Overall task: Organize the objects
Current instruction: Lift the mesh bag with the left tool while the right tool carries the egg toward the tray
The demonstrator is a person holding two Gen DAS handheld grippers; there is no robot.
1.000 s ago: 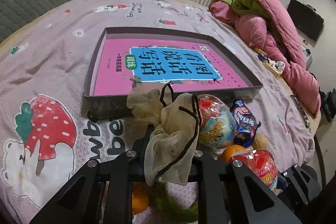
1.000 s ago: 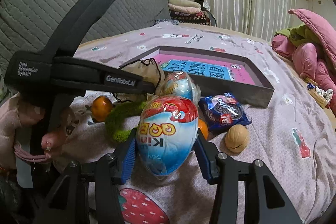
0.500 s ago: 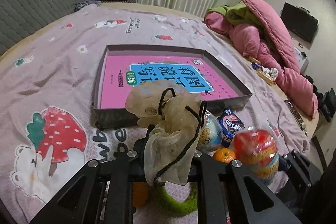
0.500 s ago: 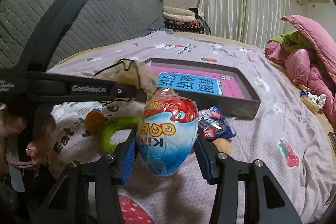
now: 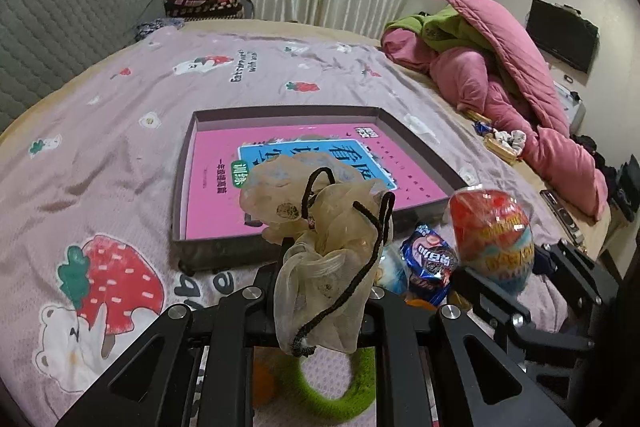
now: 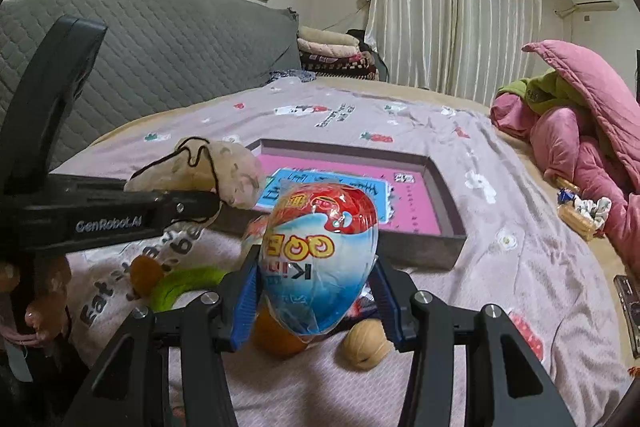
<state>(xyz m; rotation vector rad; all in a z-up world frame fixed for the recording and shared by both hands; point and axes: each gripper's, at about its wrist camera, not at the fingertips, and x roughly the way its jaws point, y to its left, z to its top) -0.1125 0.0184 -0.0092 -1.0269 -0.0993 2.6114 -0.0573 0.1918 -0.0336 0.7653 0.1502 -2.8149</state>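
The bed [image 5: 120, 131] took up most of the room, and on its sheet lay the tray [image 5: 182, 195], a shallow grey box holding only a pink book [image 5: 212, 195]; nothing loose had gone into it yet, so the sorting looked barely begun. Both hands were already loaded, though. The right gripper [image 6: 314, 301] was clamped on the egg [image 6: 320, 259], a big foil-wrapped candy egg pinched between its blue pads and held clear of the sheet, just short of the tray's near wall. The left gripper [image 5: 320, 291] was squeezed tight on the pouch [image 5: 324, 251], a gauzy beige bag with a black drawstring that bulged up over the fingers, likewise in the air before the tray. By my reckoning these two were meant for the tray and only needed carrying over its wall and letting go. Left on the sheet near the tray's front were the green ring [image 5: 336, 387], an orange [image 6: 280, 339], a blue snack packet [image 5: 430, 263] and a walnut [image 6: 366, 343], all still to be dealt with. A second wrapped item behind the egg was too hidden to name.
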